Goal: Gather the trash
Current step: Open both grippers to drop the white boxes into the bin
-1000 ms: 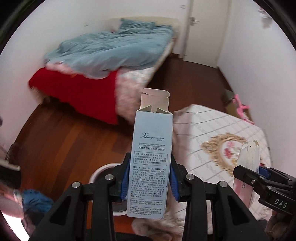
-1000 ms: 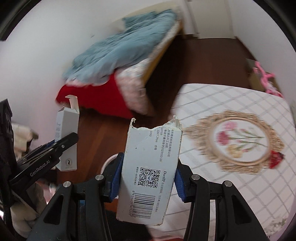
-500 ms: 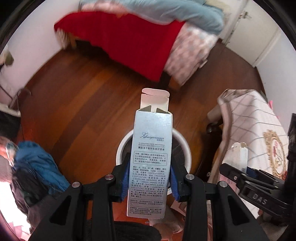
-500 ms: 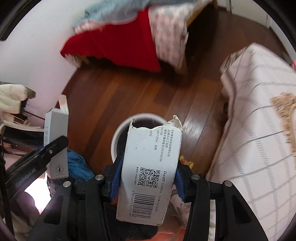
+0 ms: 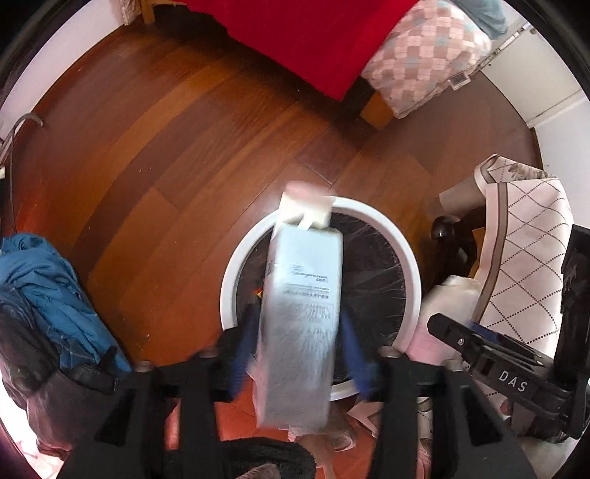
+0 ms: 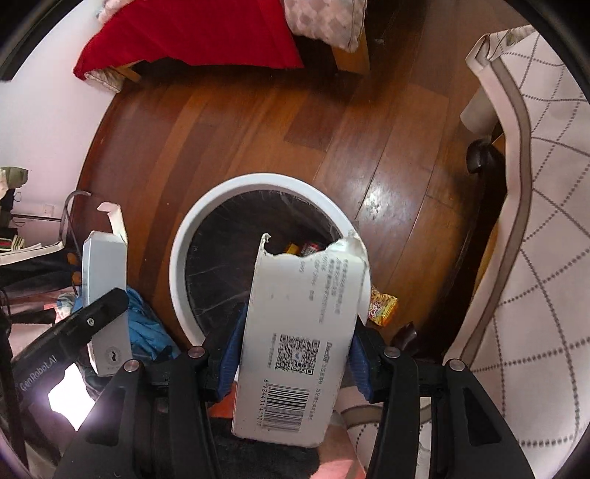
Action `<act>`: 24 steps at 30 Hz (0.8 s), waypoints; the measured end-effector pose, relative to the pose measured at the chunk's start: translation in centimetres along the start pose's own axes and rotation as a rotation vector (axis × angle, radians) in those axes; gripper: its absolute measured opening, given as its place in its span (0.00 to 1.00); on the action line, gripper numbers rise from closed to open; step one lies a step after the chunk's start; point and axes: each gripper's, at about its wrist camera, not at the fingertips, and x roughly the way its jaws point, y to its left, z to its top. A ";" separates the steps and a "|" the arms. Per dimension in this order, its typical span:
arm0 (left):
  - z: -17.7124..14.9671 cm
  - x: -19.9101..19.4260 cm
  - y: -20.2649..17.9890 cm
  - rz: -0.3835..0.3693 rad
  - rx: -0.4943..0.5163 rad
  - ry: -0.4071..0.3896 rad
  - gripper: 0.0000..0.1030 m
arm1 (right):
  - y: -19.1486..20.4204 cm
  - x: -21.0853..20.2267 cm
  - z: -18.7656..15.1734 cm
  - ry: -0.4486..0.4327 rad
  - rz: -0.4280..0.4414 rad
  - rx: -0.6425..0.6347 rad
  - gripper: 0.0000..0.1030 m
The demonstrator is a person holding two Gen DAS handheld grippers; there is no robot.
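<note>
A round white trash bin [image 5: 413,280] with a black liner stands on the wood floor below both grippers; it also shows in the right wrist view [image 6: 206,206]. My left gripper [image 5: 300,346] has its jaws spread and a pale blue carton [image 5: 300,317], blurred, sits loose between them over the bin. In the right wrist view the same carton [image 6: 105,280] appears at the left. My right gripper [image 6: 295,350] holds a torn white barcode carton [image 6: 298,331], tilted, above the bin; the blue pads look slightly apart from it.
A table with a checked cloth [image 6: 545,221] is on the right, its dark leg [image 6: 479,158] near the bin. A bed with a red cover [image 5: 302,33] lies beyond. Blue clothes [image 5: 48,287] pile up at the left. A yellow wrapper [image 6: 383,309] lies beside the bin.
Both grippers tilted down and moved over the bin. The left jaws have opened and the blue carton is slipping free, blurred. The white carton has tilted in the right gripper.
</note>
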 end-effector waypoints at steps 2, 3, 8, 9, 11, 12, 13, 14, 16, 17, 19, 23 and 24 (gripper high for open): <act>-0.2 -0.2 0.3 0.003 -0.012 -0.003 0.68 | -0.1 0.5 0.3 0.006 0.000 -0.002 0.66; -0.3 -0.4 0.3 0.004 -0.015 -0.004 0.68 | -0.1 0.6 0.4 0.005 0.005 -0.006 0.73; -1.2 -2.7 0.4 0.040 -0.015 -0.036 0.97 | -0.2 -0.6 0.3 -0.010 -0.016 -0.017 0.89; -1.7 -3.6 0.4 0.051 -0.014 -0.049 0.97 | -0.1 -1.1 0.0 -0.015 -0.025 -0.026 0.97; -2.6 -5.2 0.2 0.070 0.001 -0.075 0.98 | 0.1 -2.6 -0.9 -0.023 -0.046 -0.058 1.00; -3.0 -5.8 0.1 0.079 0.007 -0.082 0.98 | 0.3 -3.2 -1.4 -0.026 -0.057 -0.071 1.00; -3.7 -6.7 0.0 0.094 0.012 -0.094 0.98 | 0.5 -4.0 -2.0 -0.031 -0.077 -0.091 1.00; -4.4 -7.7 -0.2 0.104 0.019 -0.105 0.98 | 0.5 -4.8 -2.6 -0.037 -0.088 -0.104 1.00; -5.9 -9.9 -0.7 0.121 0.033 -0.134 0.99 | 0.8 -6.6 -4.0 -0.052 -0.099 -0.134 1.00; -6.5 -10.9 -0.9 0.120 0.041 -0.146 0.99 | 0.9 -7.6 -4.8 -0.060 -0.099 -0.144 1.00; -8.1 -13.2 -1.7 0.116 0.062 -0.172 0.99 | 1.3 -9.8 -6.3 -0.082 -0.090 -0.169 1.00; -10.9 -17.7 -3.1 0.099 0.085 -0.228 0.99 | 2.4 -15.2 -9.5 -0.142 -0.048 -0.217 1.00; -11.5 -18.8 -3.4 0.090 0.090 -0.242 0.99 | 2.7 -16.5 -10.1 -0.157 -0.038 -0.229 1.00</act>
